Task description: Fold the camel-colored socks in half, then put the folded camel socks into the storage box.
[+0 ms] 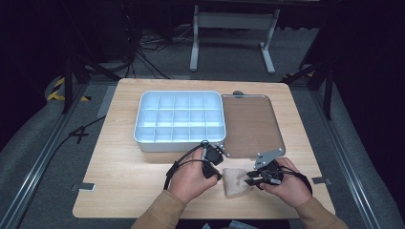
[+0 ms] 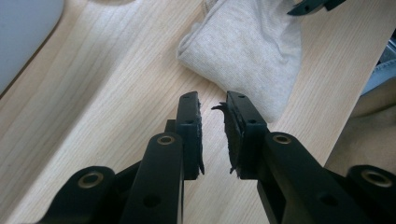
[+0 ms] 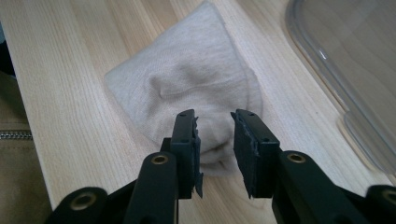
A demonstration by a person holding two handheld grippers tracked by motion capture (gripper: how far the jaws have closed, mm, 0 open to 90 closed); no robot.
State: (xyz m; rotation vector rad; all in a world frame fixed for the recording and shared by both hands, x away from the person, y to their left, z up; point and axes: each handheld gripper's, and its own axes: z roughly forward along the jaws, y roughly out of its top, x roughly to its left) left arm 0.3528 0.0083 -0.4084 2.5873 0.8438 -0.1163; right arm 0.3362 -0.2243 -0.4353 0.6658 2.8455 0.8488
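I am working a small beige sock (image 1: 236,181), folded into a rough wedge, which is lying on the table (image 1: 124,191) close to its near edge, just in front of the clear lid (image 1: 250,125) and the white compartment box (image 1: 180,120) that sit side by side farther back. I am bringing my left gripper (image 2: 212,109) in from the sock's left side; its jaws are standing narrowly apart with nothing between them, the tips just short of the fabric's lower edge, so it is ready to pinch that edge rather than pin the sock down. I am holding my right gripper (image 3: 213,122) over the opposite end, jaws parted a little wider and straddling the rounded fold, though I cannot tell whether the pads are touching the cloth yet. I am keeping both tools low and nearly flat to the wood, I think because the sock is thin and soft and an edge is the only thing to catch. Coming at it from both ends should let me lift it without it unfolding before it goes toward the box.
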